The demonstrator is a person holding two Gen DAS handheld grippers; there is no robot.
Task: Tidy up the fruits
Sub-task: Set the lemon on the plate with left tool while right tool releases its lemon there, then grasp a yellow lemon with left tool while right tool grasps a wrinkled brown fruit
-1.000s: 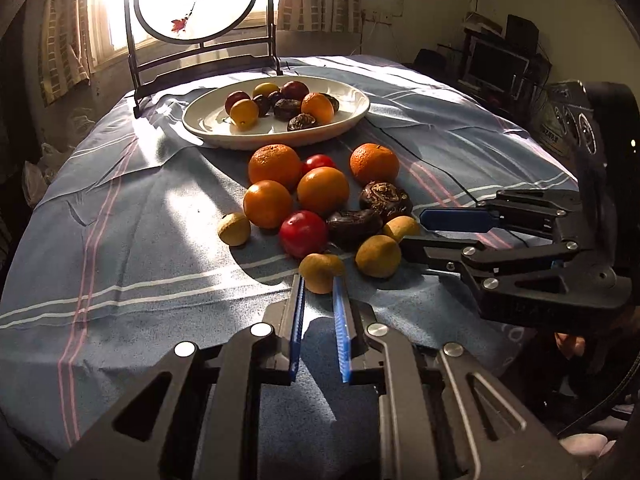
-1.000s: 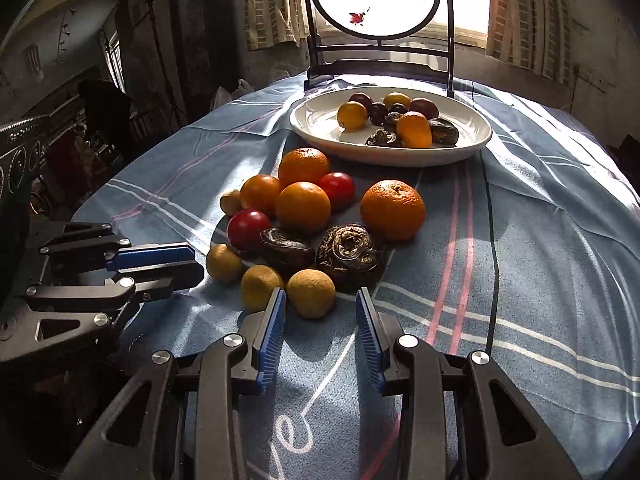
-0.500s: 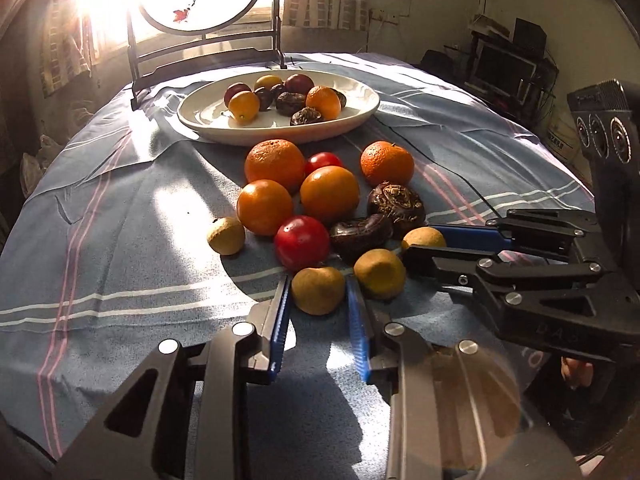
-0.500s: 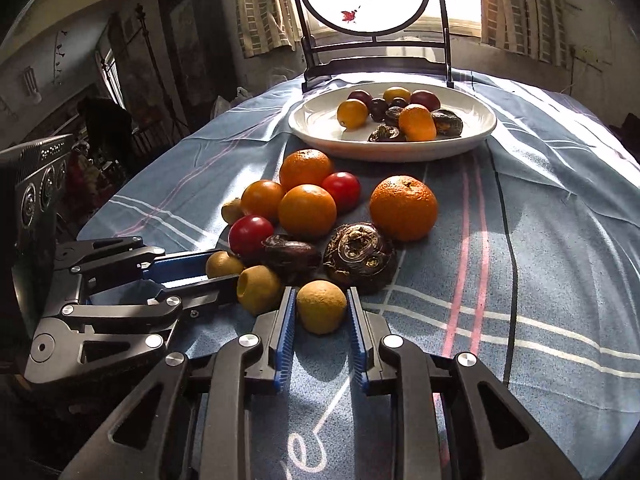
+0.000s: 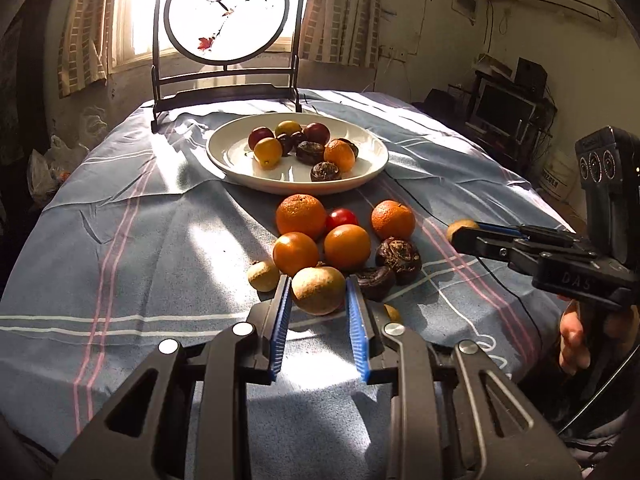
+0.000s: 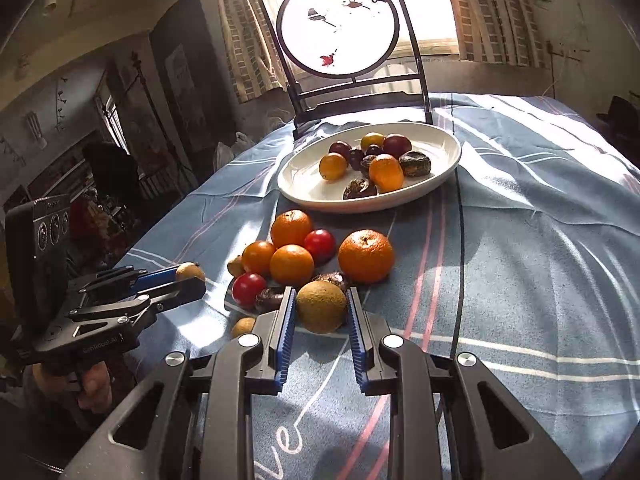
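My left gripper [image 5: 317, 294] is shut on a small tan-yellow fruit [image 5: 318, 290] and holds it above the cloth. My right gripper [image 6: 321, 307] is shut on a similar tan fruit [image 6: 321, 306], also lifted; it shows in the left wrist view [image 5: 462, 229] at right. The left gripper shows in the right wrist view [image 6: 190, 276] at left. A pile of oranges [image 5: 301, 216], red tomatoes [image 6: 319, 245] and dark wrinkled fruits [image 5: 398, 255] lies on the cloth. A white plate [image 5: 372, 168] with several fruits stands behind the pile.
A blue striped cloth [image 5: 132, 248] covers the table. A round painted screen on a dark stand [image 5: 226, 12] stands behind the plate by the window. Small tan fruits [image 5: 263, 276] [image 6: 243, 326] lie loose beside the pile.
Both grippers closed on a small tan fruit each and lifted them off the cloth. The right gripper has swung away to the right with its fruit.
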